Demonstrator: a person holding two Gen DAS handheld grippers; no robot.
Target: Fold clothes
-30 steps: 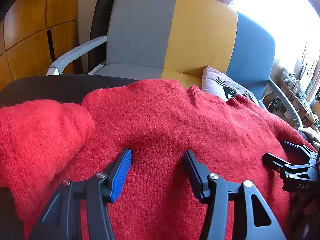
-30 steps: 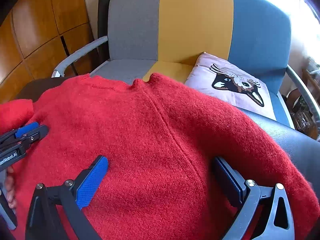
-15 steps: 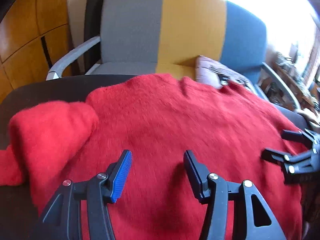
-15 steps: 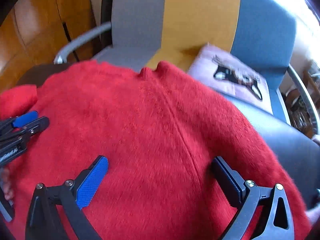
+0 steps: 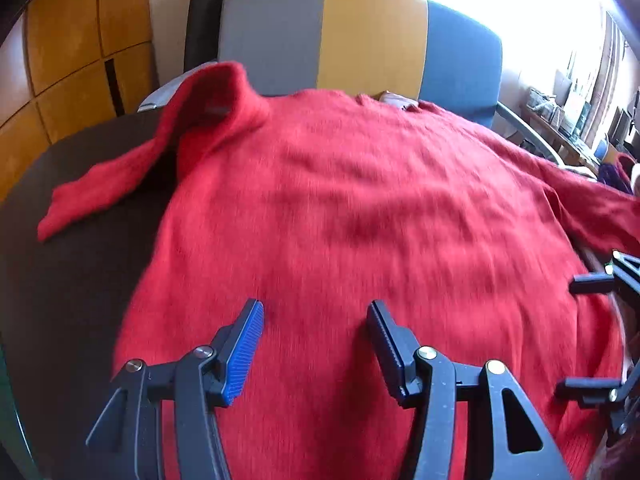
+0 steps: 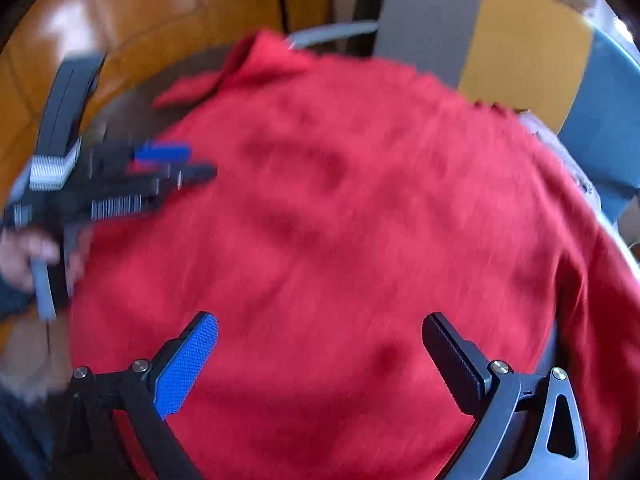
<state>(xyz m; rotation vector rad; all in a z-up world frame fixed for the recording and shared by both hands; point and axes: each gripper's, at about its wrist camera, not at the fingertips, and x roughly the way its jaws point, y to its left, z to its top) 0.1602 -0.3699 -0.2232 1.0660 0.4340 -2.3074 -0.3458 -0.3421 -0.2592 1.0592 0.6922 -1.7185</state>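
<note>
Left wrist view is mostly one fuzzy red knit sweater (image 5: 360,220), spread flat over a dark round table (image 5: 72,280) and filling the frame's middle, one sleeve flopped at upper left. Behind it, top centre, sits a grey, yellow and blue padded armchair (image 5: 360,36). Left gripper (image 5: 316,344) at bottom centre gapes about halfway, holding nothing. Right gripper (image 6: 320,356), bottom of its own view, is spread wide and empty over the knit.

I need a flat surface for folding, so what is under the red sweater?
The red sweater lies spread on a dark tabletop, bare at the left around one sleeve. Whatever lies beneath the sweater's body is covered.
</note>
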